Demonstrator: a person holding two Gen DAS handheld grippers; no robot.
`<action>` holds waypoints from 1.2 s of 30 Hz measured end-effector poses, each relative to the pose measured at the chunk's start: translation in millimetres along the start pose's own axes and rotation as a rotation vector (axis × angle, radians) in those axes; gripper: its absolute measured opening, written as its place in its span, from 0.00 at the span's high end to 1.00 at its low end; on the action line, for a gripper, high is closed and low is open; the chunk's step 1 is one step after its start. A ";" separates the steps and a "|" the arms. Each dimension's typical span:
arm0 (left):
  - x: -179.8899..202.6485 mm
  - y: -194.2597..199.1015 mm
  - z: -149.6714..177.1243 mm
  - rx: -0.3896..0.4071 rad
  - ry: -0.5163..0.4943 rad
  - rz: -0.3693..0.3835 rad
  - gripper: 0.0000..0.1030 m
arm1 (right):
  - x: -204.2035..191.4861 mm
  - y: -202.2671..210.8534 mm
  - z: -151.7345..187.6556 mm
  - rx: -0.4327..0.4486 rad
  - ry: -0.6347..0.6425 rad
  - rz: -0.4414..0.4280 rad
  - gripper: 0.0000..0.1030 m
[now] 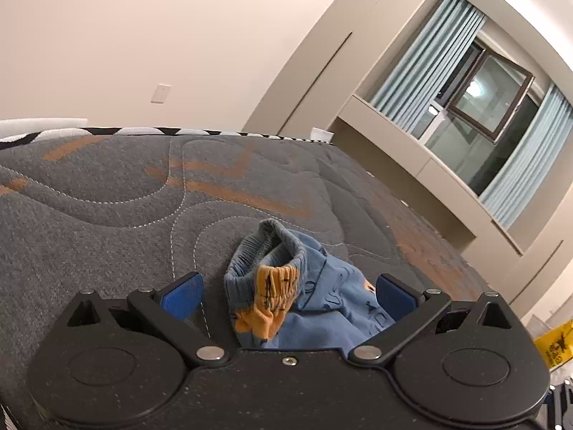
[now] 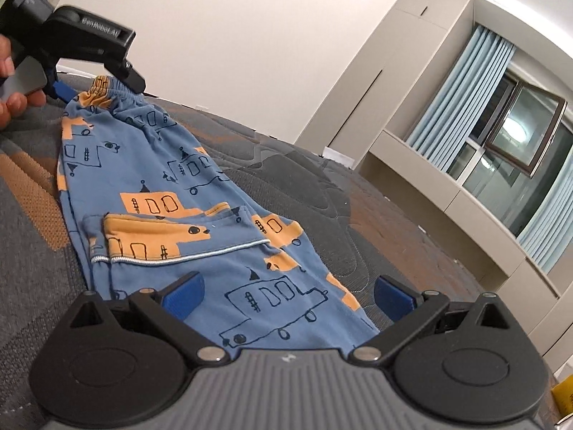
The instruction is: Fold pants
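Blue pants (image 2: 186, 193) w/ orange print, laid lengthwise, maybe half-folded.

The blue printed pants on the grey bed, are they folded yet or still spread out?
Spread out. The blue printed pants lie lengthwise on the grey quilted bed, only a small flap turned over mid-length; both grippers open.

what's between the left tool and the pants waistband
Nothing visible. The left tool is open with the bunched waistband of the pants right between its fingers, lying on the mattress. No other object sits in the gap.
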State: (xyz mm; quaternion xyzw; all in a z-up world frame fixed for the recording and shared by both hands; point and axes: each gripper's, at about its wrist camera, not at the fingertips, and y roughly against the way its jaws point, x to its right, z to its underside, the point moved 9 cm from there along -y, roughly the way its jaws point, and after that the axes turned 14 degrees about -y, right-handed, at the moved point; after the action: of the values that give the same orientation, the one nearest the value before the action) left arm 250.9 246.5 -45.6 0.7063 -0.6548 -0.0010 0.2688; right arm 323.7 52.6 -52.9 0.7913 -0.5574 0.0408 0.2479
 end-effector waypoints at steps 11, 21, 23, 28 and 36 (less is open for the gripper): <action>-4.8 -7.1 5.5 -0.040 0.044 -0.043 0.68 | 5.5 2.0 2.6 -0.005 -0.030 -0.020 0.00; 8.5 8.9 -11.8 0.042 0.046 -0.051 0.82 | 6.2 9.1 -0.4 0.042 -0.031 0.002 0.00; 25.7 18.2 -22.3 0.071 0.003 -0.054 0.83 | 8.8 10.8 -1.3 0.040 -0.043 -0.002 0.00; 113.4 47.0 -41.1 0.167 -0.239 -0.006 0.82 | 48.9 33.4 -1.1 0.038 -0.224 -0.009 0.00; 258.8 66.9 -15.3 0.208 -0.525 0.156 0.82 | 135.8 80.3 45.2 0.015 -0.394 0.134 0.00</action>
State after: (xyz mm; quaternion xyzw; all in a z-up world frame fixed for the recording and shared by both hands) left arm 231.3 12.9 83.7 0.6530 -0.7511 -0.0961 0.0156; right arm 292.7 -104.7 -18.3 0.7470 -0.6461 -0.0940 0.1251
